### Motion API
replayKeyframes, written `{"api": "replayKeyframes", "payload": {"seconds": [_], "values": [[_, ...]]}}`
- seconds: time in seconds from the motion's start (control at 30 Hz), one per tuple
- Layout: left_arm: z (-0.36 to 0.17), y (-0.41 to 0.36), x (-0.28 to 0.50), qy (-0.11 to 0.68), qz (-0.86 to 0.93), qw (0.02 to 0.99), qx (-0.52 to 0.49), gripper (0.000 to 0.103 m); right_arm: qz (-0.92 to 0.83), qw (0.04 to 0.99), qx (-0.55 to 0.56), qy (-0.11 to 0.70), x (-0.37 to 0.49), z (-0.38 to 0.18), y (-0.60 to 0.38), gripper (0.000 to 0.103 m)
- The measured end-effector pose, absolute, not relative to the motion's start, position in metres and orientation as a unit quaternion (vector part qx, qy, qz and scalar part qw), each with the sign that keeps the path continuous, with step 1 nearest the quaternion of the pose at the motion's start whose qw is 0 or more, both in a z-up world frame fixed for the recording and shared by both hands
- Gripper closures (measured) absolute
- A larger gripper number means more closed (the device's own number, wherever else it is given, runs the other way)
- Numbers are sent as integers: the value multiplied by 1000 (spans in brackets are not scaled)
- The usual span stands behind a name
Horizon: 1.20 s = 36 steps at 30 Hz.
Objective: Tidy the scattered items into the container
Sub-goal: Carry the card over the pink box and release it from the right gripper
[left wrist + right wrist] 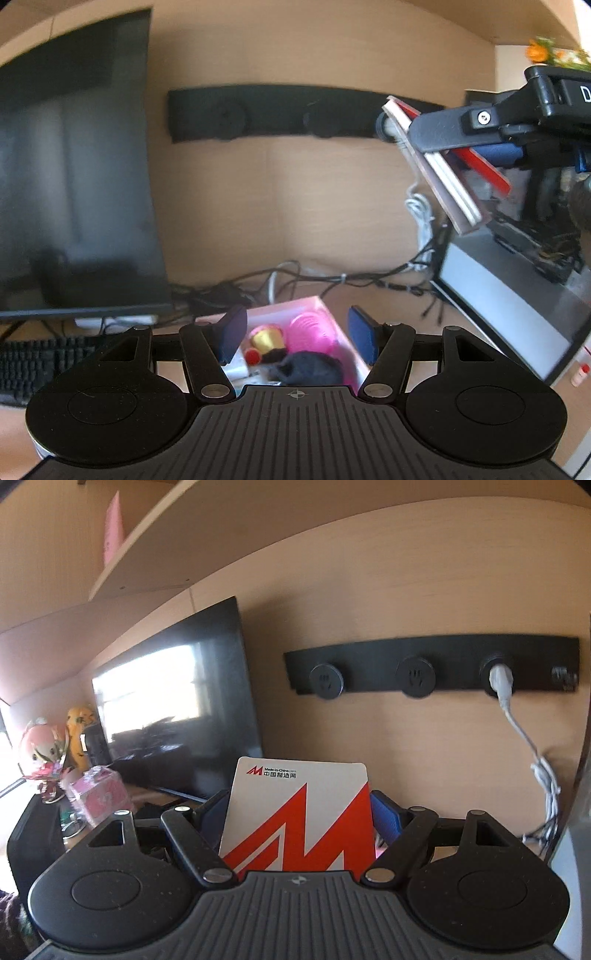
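Note:
My left gripper is open and empty, held above a pink box on the desk. The box holds a pink coil toy, a gold and red figure and a dark soft thing. My right gripper is shut on a white and red notebook that stands upright between its fingers. In the left wrist view the right gripper shows at the upper right, high above the desk, with the notebook tilted in it.
A dark monitor stands at the left, with a keyboard below it. A black socket strip is on the wooden wall. Tangled cables lie behind the box. A laptop is at the right. Plush toys stand far left.

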<state>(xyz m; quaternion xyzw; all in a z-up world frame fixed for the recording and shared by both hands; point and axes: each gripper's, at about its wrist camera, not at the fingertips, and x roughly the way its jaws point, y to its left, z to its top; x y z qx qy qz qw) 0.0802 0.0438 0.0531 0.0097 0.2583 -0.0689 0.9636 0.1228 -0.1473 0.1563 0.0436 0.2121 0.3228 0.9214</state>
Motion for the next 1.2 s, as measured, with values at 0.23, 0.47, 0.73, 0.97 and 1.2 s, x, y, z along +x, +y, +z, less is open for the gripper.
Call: {"api": "replayKeyframes", "payload": {"seconds": [0.23, 0.47, 0.73, 0.97, 1.2], "values": [[14, 75, 101, 309, -26, 951, -14, 27, 313, 905, 67, 279, 189, 114, -124, 23], [-25, 103, 97, 353, 3, 935, -36, 9, 316, 873, 100, 358, 247, 55, -98, 20], [-60, 128, 68, 368, 88, 924, -54, 5, 302, 884, 82, 348, 228, 43, -108, 17], [-82, 185, 41, 358, 244, 900, -44, 4, 294, 879, 85, 367, 196, 26, -124, 17], [-112, 245, 35, 378, 343, 859, -46, 4, 288, 873, 17, 393, 147, -14, -122, 14]]}}
